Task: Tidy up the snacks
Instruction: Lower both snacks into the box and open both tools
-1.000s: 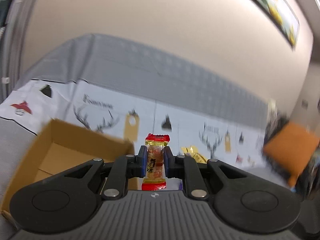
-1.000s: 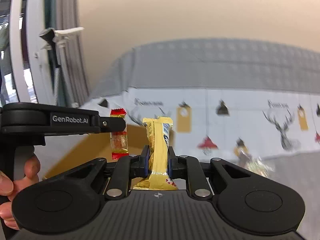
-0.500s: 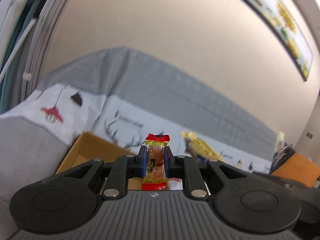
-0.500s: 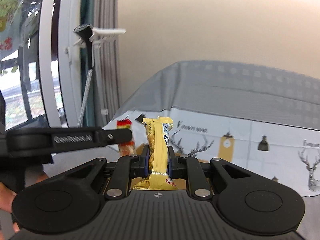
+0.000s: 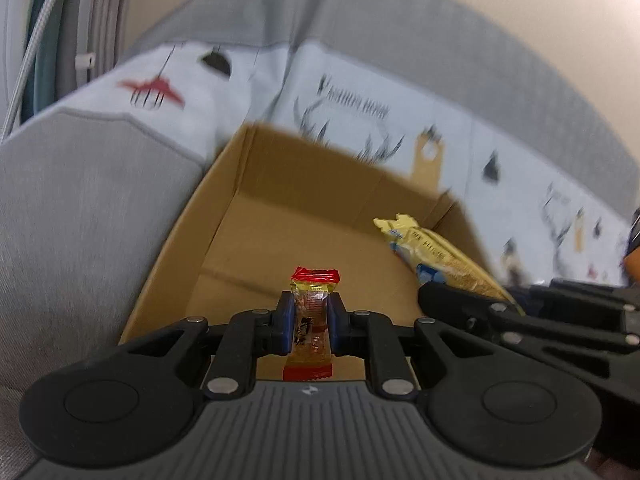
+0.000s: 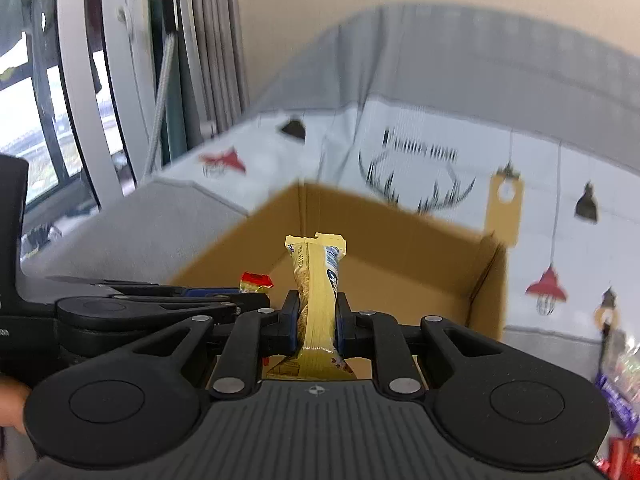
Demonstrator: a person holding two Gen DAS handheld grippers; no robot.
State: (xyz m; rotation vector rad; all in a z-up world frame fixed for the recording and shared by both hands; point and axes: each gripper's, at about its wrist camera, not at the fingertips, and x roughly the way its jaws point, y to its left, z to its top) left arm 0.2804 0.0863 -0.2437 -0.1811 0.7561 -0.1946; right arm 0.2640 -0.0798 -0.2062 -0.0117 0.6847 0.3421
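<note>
Snacks are on their way into the cardboard box [image 5: 248,216], and both tongs hold one each. The left tongs [image 5: 312,322] are clamped on a small candy [image 5: 311,328] with red ends and a see-through middle. The candy stands up straight between the blue pads [image 5: 286,320], so it can drop end first. The right tongs [image 6: 318,322] are clamped on a long yellow snack bar [image 6: 318,292], held by its lower half so most of it sticks up and out in front.

Both snacks hang over the open box, not yet lying in it. The box sits on a grey sofa [image 5: 80,208] with a white cloth [image 5: 352,92] behind it that has deer and lamp drawings. I think the two are held side by side like this so they can be let go together into the same box. The floor of the box looks bare, so this may be an early part of the tidy-up.

The left view shows deep into the box, down to its floor and far wall. It also shows the yellow snack bar [image 5: 432,252] from the side, poking out past the black arm of the right tongs.

The right view shows less of the box floor, because the bar blocks it. But it shows only the red top of the small candy [image 6: 256,282], peeking over the left tongs. It also shows a window [image 6: 36,112] on the left, and more wrapped snacks [image 6: 620,396] low on the right, blurry, maybe next to be picked up
</note>
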